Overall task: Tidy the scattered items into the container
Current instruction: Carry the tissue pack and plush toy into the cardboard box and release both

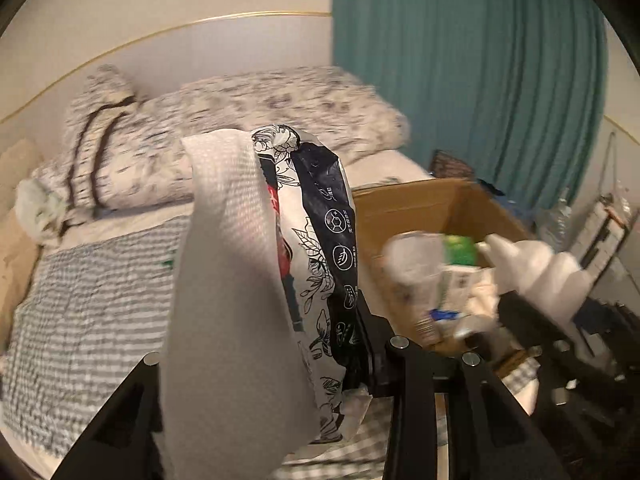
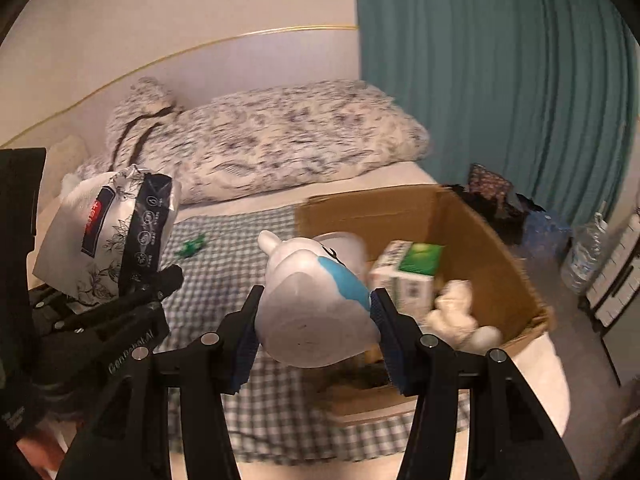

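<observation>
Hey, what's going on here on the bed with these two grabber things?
A person is tidying loose items into a cardboard box on the bed. The left gripper holds a pack of tissues; the right gripper is clamped on a white plastic toy. Both are in the air near the box, which already contains a green-and-white carton and something white. A small green item lies on the checked cover.

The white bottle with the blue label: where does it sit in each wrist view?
Left wrist: white bottle at right, blurred, before the cardboard box.
Right wrist: bottle at centre, clamped in the right gripper.
Shared landmark: the cardboard box.
</observation>
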Demonstrator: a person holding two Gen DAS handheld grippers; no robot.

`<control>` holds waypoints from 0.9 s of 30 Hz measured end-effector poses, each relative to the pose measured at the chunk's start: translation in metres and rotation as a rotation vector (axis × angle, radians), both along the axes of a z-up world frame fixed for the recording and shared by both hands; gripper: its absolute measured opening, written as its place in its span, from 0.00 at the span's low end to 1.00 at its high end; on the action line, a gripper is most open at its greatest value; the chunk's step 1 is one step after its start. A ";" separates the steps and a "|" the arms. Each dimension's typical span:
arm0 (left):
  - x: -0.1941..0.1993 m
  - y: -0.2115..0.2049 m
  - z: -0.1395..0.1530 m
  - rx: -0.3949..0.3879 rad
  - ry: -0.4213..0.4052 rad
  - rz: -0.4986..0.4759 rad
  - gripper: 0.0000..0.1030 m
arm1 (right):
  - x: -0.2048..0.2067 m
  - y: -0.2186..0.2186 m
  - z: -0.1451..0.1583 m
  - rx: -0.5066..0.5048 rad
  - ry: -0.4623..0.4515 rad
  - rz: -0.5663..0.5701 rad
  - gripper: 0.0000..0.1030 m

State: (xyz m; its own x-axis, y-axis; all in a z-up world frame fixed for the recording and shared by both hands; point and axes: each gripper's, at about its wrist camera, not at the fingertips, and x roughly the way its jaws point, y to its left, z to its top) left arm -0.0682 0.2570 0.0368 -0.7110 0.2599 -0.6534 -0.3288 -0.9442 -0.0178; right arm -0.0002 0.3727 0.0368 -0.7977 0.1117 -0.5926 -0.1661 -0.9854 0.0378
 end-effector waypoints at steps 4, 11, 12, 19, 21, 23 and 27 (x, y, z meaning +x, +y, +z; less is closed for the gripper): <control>0.001 0.042 0.001 -0.011 0.007 -0.061 0.36 | -0.003 0.036 -0.002 -0.013 -0.009 -0.056 0.51; -0.003 0.082 -0.016 -0.040 -0.022 -0.129 0.36 | -0.009 0.091 -0.017 -0.068 -0.031 -0.133 0.51; -0.006 0.085 -0.020 -0.045 -0.034 -0.133 0.36 | -0.011 0.096 -0.021 -0.074 -0.035 -0.139 0.51; -0.013 0.102 -0.037 -0.064 -0.060 -0.157 0.36 | -0.025 0.112 -0.036 -0.094 -0.057 -0.156 0.51; -0.014 0.104 -0.041 -0.071 -0.058 -0.159 0.38 | -0.026 0.113 -0.039 -0.100 -0.063 -0.158 0.51; -0.016 0.103 -0.042 -0.086 -0.044 -0.161 0.39 | -0.029 0.117 -0.043 -0.121 -0.067 -0.158 0.51; -0.019 0.101 -0.042 -0.067 -0.052 -0.175 0.68 | -0.031 0.121 -0.049 -0.141 -0.075 -0.166 0.51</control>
State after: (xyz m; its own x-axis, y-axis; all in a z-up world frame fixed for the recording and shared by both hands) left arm -0.0869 0.3583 -0.0056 -0.6239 0.3310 -0.7079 -0.4883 -0.8724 0.0224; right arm -0.0308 0.4935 -0.0122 -0.7288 0.1493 -0.6683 -0.3326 -0.9303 0.1548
